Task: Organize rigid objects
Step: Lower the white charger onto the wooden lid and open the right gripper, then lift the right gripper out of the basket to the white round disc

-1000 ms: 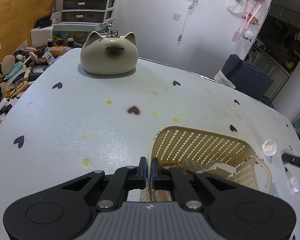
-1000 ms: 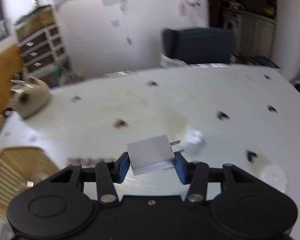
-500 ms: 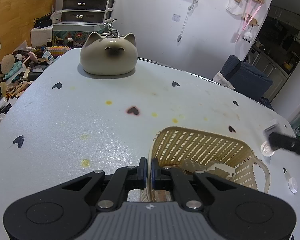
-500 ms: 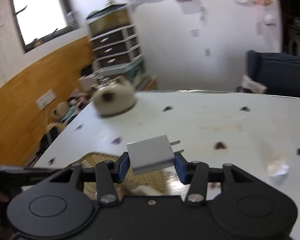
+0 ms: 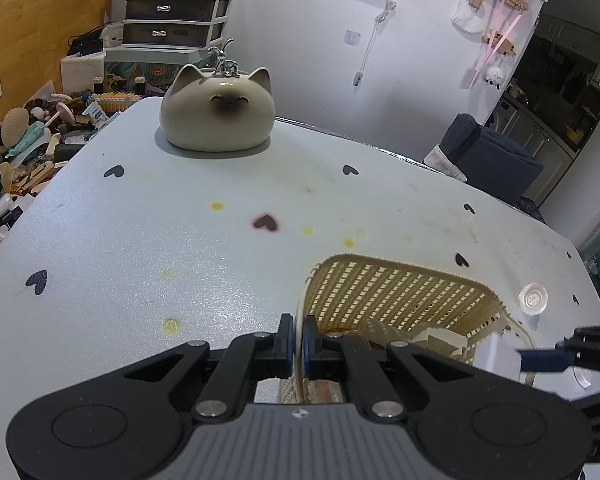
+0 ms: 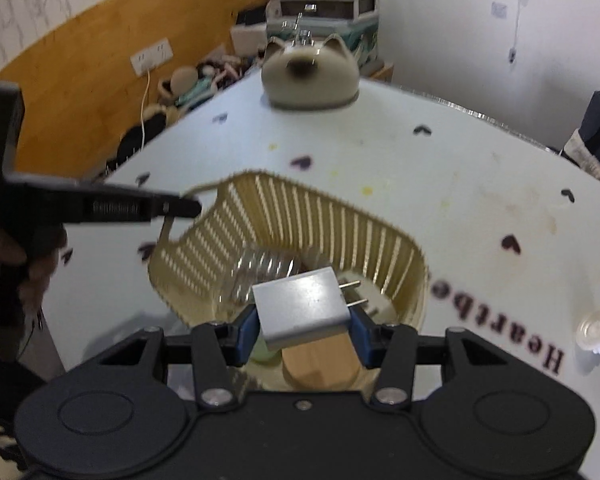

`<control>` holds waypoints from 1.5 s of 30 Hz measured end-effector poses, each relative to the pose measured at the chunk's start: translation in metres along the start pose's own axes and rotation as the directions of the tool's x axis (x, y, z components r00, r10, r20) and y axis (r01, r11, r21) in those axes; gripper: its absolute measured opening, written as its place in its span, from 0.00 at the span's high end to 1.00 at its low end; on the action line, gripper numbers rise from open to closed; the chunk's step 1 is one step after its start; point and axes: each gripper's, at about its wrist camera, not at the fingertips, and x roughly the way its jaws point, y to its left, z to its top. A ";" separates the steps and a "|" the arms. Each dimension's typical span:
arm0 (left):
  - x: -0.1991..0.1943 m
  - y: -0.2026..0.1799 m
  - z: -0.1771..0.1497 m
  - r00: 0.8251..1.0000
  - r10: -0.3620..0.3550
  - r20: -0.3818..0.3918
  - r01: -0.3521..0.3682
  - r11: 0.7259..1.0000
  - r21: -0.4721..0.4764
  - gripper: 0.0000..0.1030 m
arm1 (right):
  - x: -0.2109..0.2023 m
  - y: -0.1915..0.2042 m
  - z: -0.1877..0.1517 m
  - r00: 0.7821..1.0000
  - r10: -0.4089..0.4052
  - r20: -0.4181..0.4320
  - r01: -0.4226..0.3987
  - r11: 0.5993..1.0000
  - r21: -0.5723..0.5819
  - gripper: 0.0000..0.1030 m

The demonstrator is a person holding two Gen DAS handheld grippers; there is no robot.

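A tan plastic basket (image 5: 396, 292) stands on the white table. My left gripper (image 5: 297, 340) is shut on the basket's near-left rim. In the right wrist view my right gripper (image 6: 303, 322) is shut on a white plug adapter (image 6: 300, 306) with two metal prongs, held above the basket (image 6: 300, 216). Inside the basket lie a clear ribbed item (image 6: 260, 272), a tan wooden piece (image 6: 320, 364) and a pale green item (image 6: 266, 354). The left gripper's fingers (image 6: 140, 208) show at the basket's far-left rim. The right gripper's fingertip (image 5: 544, 360) shows at the right edge of the left wrist view.
A cream cat-shaped ceramic jar (image 5: 218, 114) stands at the table's far side. A clear round cap (image 5: 533, 299) lies on the table right of the basket; it also shows in the right wrist view (image 6: 594, 330). Clutter and drawers (image 5: 176, 4) stand beyond the left edge.
My right gripper has swung left with the plug adapter, from over bare table to above the basket. My left gripper has kept its hold on the basket rim.
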 end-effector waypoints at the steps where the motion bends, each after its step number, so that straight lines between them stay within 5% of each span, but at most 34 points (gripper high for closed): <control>1: 0.000 0.000 0.000 1.000 0.000 0.000 0.000 1.000 0.000 0.96 | 0.001 0.000 -0.002 1.000 -0.001 -0.011 0.001 1.000 0.000 0.52; 16: 0.000 0.000 0.000 1.000 0.000 0.000 0.000 1.000 0.000 0.96 | -0.002 0.002 -0.008 0.996 -0.062 -0.071 0.060 0.998 -0.033 0.52; 35: 0.000 0.000 0.000 1.000 0.000 0.001 0.000 1.000 0.000 0.96 | -0.005 0.000 -0.010 0.997 -0.042 -0.065 0.042 0.999 -0.001 0.51; 45: -0.001 0.000 0.000 1.000 0.002 0.000 -0.002 1.000 0.001 0.96 | -0.031 -0.003 0.000 0.998 -0.030 0.047 0.028 0.998 0.047 0.45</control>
